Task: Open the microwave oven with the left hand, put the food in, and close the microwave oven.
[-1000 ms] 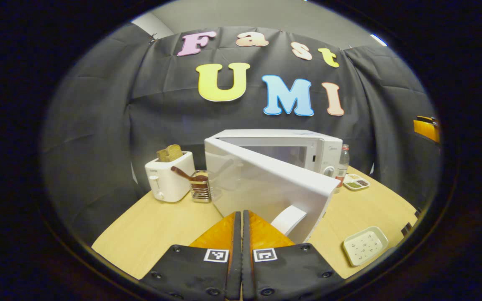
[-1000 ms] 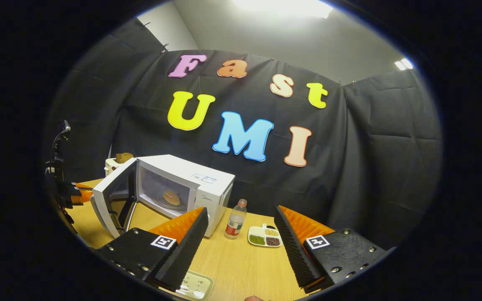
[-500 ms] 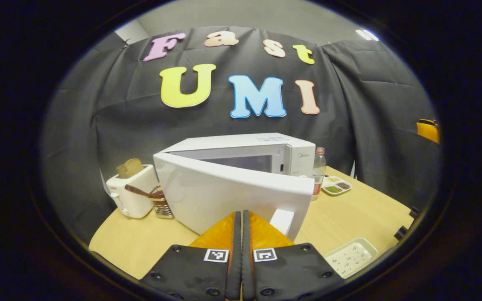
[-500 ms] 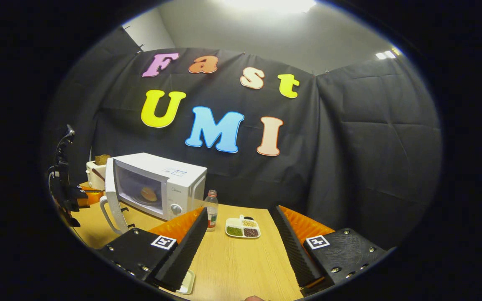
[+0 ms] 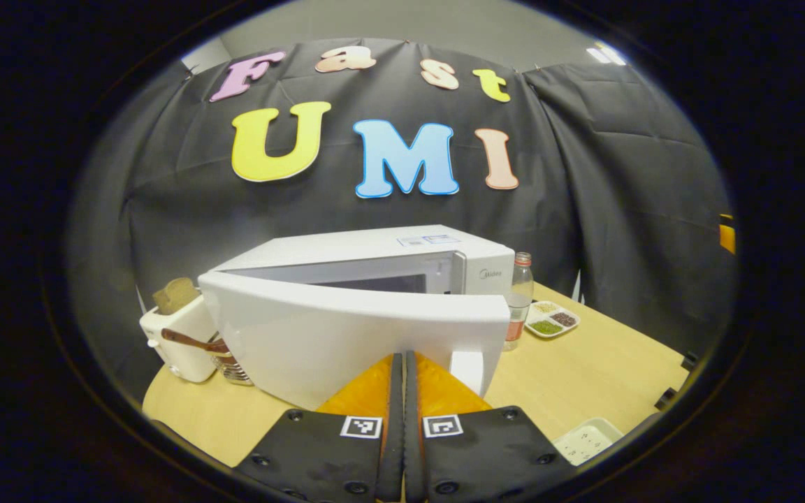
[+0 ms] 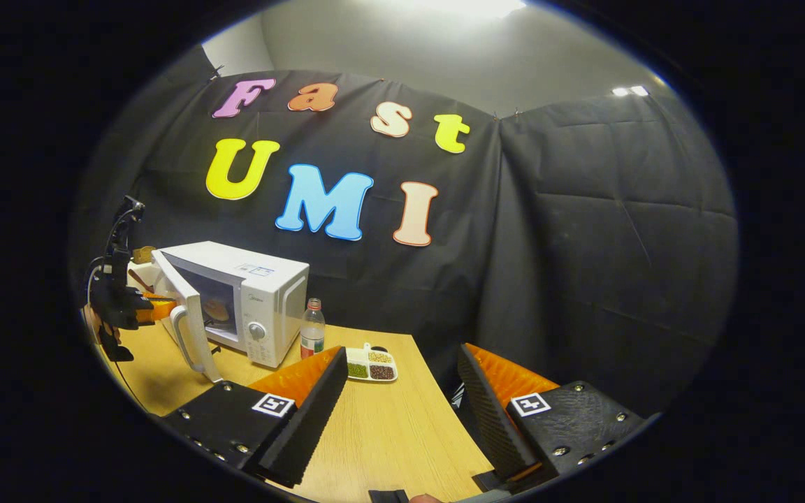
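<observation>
The white microwave (image 5: 374, 244) stands at the table's back with its door (image 5: 346, 335) ajar, swung most of the way in. My left gripper (image 5: 402, 358) is shut, and its tips rest against the door's outer face beside the handle (image 5: 469, 370). In the right gripper view the microwave (image 6: 263, 279) sits far left, and the food (image 6: 217, 309) lies inside behind the door (image 6: 182, 307). There the left gripper (image 6: 154, 309), held by a hand (image 6: 98, 328), meets the door. My right gripper (image 6: 401, 349) hangs open and empty over the table.
A toaster (image 5: 179, 335) with bread and a utensil rack (image 5: 231, 367) stand left of the microwave. A bottle (image 5: 518, 300) and a divided dish (image 5: 549, 318) of beans sit to its right. A white tray (image 5: 588, 440) lies near the wooden table's (image 6: 388, 433) front edge.
The microwave door has swung from wide open to nearly closed, with the shut left gripper following against it. The right gripper has drawn back to the right, away from the microwave.
</observation>
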### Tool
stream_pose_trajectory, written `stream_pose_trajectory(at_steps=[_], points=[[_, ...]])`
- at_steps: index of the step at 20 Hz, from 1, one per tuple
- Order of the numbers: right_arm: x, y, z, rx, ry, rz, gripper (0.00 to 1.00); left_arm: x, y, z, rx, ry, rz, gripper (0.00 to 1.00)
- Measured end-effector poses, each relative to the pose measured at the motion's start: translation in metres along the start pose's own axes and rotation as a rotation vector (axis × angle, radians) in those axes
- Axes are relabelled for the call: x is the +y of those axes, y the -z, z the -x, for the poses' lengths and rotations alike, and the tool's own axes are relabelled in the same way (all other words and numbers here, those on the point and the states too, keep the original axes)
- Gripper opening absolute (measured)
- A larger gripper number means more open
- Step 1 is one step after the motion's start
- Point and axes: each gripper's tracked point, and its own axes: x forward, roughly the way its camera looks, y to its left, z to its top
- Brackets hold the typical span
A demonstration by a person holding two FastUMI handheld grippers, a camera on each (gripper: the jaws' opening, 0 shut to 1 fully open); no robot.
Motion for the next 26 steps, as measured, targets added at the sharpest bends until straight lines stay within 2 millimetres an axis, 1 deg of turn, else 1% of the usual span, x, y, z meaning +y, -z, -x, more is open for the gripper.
stream_pose_trajectory(at_steps=[4,6,8,13,18,19,22,23,24,25,26], points=[[0.001,0.006,0.001,0.014,0.015,0.002,0.97,-0.004,-0.006,-0.023,0.001,0.008,0.001,0.08],[-0.002,0.013,0.005,0.023,0.016,0.007,0.97,-0.003,-0.006,-0.034,0.010,-0.006,0.009,0.07],[-0.003,0.013,0.010,0.030,0.014,0.008,0.97,-0.002,-0.008,-0.045,0.018,-0.020,0.015,0.07],[0.001,0.019,0.004,0.050,0.009,0.009,0.97,-0.001,-0.009,-0.074,0.029,-0.047,0.004,0.07],[0.000,0.022,0.002,0.060,0.011,0.034,0.97,0.002,-0.012,-0.098,0.037,-0.070,0.037,0.07],[0.000,0.024,0.001,0.064,0.010,0.035,0.97,0.003,-0.011,-0.102,0.047,-0.079,0.047,0.07],[-0.001,0.025,-0.001,0.068,0.010,0.022,0.97,0.000,-0.009,-0.103,0.040,-0.082,0.082,0.07],[-0.001,0.028,-0.001,0.070,0.004,0.016,0.97,0.000,-0.009,-0.103,0.040,-0.083,0.083,0.07],[-0.001,0.029,-0.002,0.071,0.000,0.015,0.97,0.000,-0.012,-0.105,0.031,-0.087,0.076,0.07],[-0.001,0.030,-0.002,0.070,-0.008,0.014,0.97,0.002,-0.014,-0.112,0.030,-0.096,0.058,0.07],[0.002,0.032,-0.003,0.074,-0.021,0.013,0.97,-0.001,-0.008,-0.108,0.088,-0.097,0.066,0.07]])
